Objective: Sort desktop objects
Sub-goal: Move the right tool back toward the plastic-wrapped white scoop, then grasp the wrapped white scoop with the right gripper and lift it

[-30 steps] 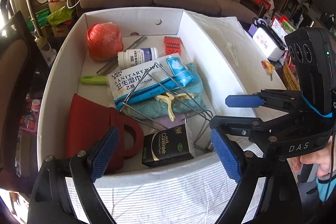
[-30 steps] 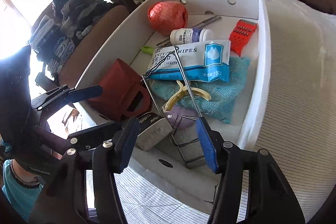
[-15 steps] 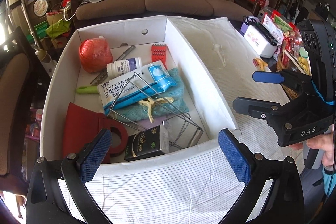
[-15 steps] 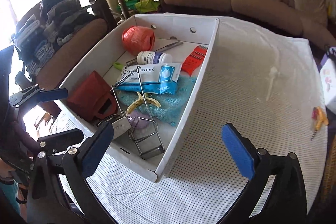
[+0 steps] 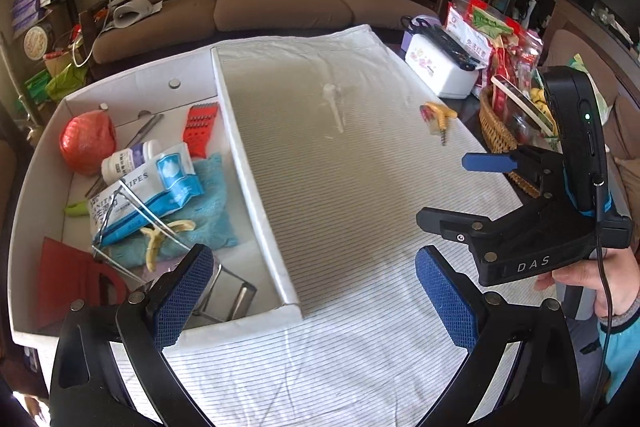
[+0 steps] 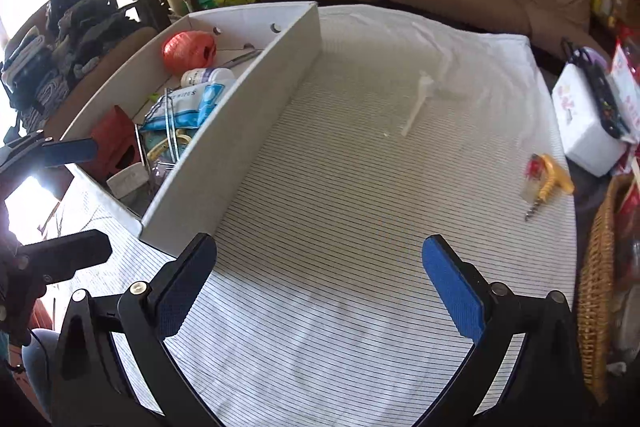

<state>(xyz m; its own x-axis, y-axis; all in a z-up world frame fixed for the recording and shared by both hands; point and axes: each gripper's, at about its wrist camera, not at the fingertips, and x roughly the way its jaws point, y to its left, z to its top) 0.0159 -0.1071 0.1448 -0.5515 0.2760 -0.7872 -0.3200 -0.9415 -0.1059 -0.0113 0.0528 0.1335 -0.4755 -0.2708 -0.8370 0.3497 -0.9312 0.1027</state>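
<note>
With nearly everything already piled in the white box [image 5: 256, 163], both the left gripper [image 5: 316, 291] and right gripper [image 6: 320, 279] hover with jaws wide apart and empty, likely freed for the yellow corkscrew [image 6: 550, 179] lying alone across the striped worktop [image 6: 340, 187].

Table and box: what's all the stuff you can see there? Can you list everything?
box: 1, white, left on tablecloth
string ball: 1, orange, box's far corner
pill bottle: 1, white, beside ball
wipes pack: 1, blue-white, on towel
towel: 1, teal, in box
grater: 1, red, in box
bag: 1, red, box's near corner
corkscrew: 1, yellow, on tablecloth, right
tablecloth: 1, striped white
left gripper: open
right gripper: open
</note>
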